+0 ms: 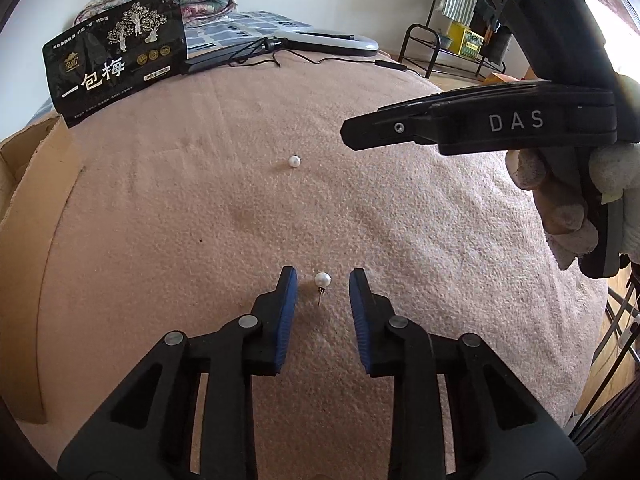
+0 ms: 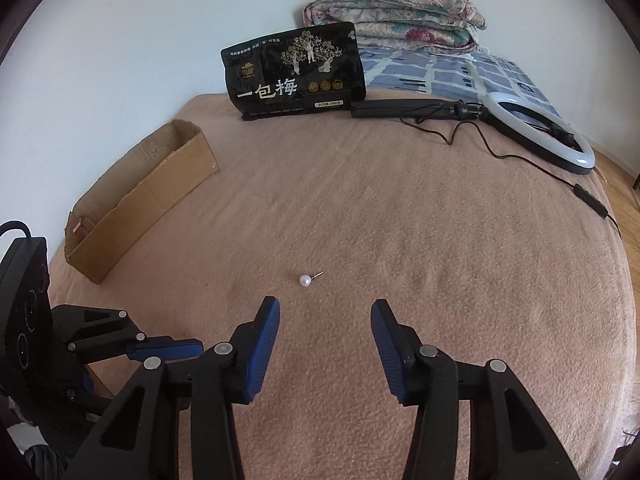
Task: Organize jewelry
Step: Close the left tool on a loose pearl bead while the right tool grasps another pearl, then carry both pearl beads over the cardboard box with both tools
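Two pearl stud earrings lie on a pink blanket point(image 1: 200, 220). The near earring point(image 1: 322, 280) lies between the open blue-padded fingers of my left gripper point(image 1: 323, 280), its post pointing toward me. The far earring point(image 1: 294, 161) lies farther up the blanket; it also shows in the right wrist view point(image 2: 305, 280), just ahead of my open, empty right gripper point(image 2: 325, 308). The right gripper also shows side-on in the left wrist view point(image 1: 352, 132), hovering right of the far earring. The left gripper's fingers point(image 2: 168, 350) show at lower left in the right wrist view.
An open cardboard box point(image 2: 140, 196) lies at the left of the blanket. A black snack bag point(image 2: 296, 72) stands at the back. A ring light point(image 2: 540, 132) with its cable lies at the back right. Folded quilts point(image 2: 392, 12) sit behind. A metal rack point(image 1: 452, 44) stands off the bed.
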Available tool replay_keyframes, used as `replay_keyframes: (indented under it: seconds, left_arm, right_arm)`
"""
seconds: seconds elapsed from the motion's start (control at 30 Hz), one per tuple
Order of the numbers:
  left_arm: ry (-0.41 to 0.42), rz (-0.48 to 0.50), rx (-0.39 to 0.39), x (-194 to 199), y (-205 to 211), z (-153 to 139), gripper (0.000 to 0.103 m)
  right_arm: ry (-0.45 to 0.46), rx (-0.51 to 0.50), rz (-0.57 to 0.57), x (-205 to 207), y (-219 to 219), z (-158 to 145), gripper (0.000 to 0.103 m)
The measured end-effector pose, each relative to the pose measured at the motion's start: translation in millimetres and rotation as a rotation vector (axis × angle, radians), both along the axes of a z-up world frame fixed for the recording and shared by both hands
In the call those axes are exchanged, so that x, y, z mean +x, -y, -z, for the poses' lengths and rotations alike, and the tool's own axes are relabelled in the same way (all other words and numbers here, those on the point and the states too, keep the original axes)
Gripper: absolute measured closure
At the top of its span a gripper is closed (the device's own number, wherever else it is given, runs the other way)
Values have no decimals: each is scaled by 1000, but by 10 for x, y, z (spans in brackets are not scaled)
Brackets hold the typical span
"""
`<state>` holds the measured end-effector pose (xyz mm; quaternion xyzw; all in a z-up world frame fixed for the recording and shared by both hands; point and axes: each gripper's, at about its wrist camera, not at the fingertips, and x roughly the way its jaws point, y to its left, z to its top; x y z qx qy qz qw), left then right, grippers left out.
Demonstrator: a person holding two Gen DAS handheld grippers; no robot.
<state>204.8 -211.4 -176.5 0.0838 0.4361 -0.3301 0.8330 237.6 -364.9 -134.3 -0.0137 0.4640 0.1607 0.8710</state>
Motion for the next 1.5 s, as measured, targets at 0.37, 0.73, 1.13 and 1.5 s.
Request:
replay_keyframes:
  seconds: [0.37,0.73,1.13,1.5]
  left_arm:
    - [-4,-23,-6,51,-2,111,86]
    - [-8,-44,-23,77,-45,119,96]
    - [-7,-51,-25,72,-48,116,96]
    - [-16,-87,-50,79,-115,87,97]
  right_arm:
    - [-28,-29,-35,228,-185,259,61]
    - [-38,-97,-43,356,-334,361,76]
    - [-41,-96,-44,345,-322,373,95]
    - [-18,-53,-23,271,-256,259,95]
